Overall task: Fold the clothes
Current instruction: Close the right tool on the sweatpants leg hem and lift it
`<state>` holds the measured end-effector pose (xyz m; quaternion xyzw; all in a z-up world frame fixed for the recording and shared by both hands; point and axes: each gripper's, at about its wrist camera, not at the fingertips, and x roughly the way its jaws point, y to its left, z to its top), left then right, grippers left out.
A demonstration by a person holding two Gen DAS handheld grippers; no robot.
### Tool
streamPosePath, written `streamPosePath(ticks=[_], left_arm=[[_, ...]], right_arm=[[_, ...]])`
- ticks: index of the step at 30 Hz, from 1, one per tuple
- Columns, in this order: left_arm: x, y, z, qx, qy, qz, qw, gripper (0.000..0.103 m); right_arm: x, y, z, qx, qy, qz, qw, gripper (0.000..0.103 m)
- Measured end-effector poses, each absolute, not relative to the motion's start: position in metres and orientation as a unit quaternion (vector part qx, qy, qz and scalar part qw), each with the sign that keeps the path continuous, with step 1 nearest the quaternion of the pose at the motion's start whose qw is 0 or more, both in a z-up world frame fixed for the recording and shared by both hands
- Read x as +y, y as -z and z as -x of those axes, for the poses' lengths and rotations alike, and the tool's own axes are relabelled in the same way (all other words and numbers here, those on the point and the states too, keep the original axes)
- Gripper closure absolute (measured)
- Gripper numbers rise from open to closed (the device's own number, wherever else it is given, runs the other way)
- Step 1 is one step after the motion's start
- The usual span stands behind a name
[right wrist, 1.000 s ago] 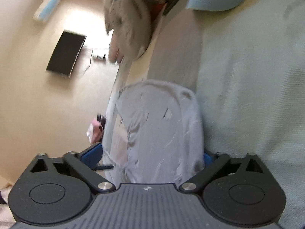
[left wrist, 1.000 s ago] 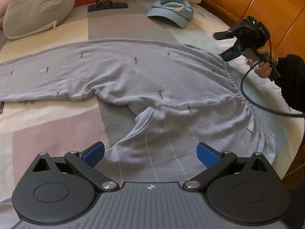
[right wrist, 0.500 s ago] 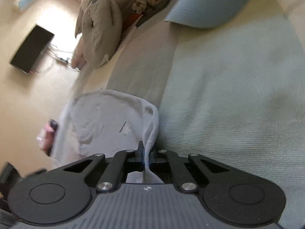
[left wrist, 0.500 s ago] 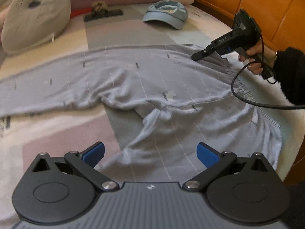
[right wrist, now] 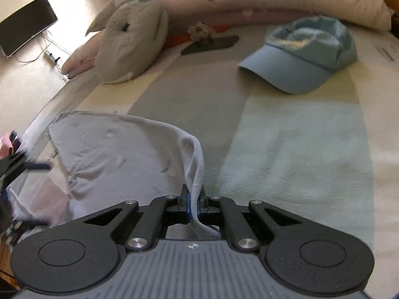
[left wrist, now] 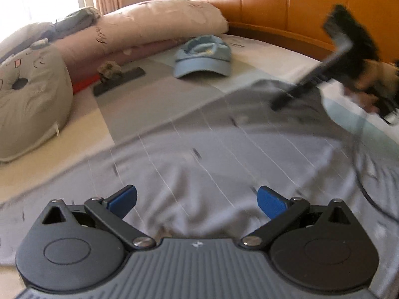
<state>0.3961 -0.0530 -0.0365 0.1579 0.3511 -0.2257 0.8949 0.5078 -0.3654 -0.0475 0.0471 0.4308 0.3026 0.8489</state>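
Note:
A pale grey pair of trousers (left wrist: 224, 149) with thin white stripes lies spread across the bed. My left gripper (left wrist: 197, 199) hovers just above its middle, blue pads wide apart with nothing pinched between them. In the right wrist view, my right gripper (right wrist: 193, 199) is shut on a raised fold at the edge of the grey trousers (right wrist: 104, 154), lifting it off the sheet. The left wrist view shows the right gripper (left wrist: 294, 94) at the far right, blurred, held by a hand in a dark sleeve (left wrist: 369, 74).
A blue cap (left wrist: 202, 59) lies on the bed beyond the garment, also seen as the blue cap (right wrist: 306, 59). A grey cushion (left wrist: 27, 94), rolled pink bedding (left wrist: 159, 27) and a dark flat object (left wrist: 119, 79) sit at the back. An orange headboard (left wrist: 274, 0) bounds the far side.
My right gripper closed on the trousers' edge and lifted it, swinging toward the cap. My left gripper moved forward over the garment and rolled, staying open.

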Motion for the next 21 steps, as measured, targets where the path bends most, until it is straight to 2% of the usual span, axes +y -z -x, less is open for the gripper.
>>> streamPosePath(ticks=[7,14,21], left_arm=[[-0.08,0.047,-0.437,0.31,0.223,-0.303,0.873,0.002],[-0.099,0.08,-0.458,0.276,0.215,-0.375,0.858,0.003],[-0.102,0.089,-0.467,0.248,0.207,-0.416,0.85,0.003]], right_arm=[[-0.351,0.039,-0.495,0.429,-0.311,-0.01,0.848,0.098],[-0.339,0.032,-0.479,0.413,-0.309,0.033,0.856,0.098],[-0.33,0.025,-0.46,0.389,-0.318,0.074,0.861,0.098]])
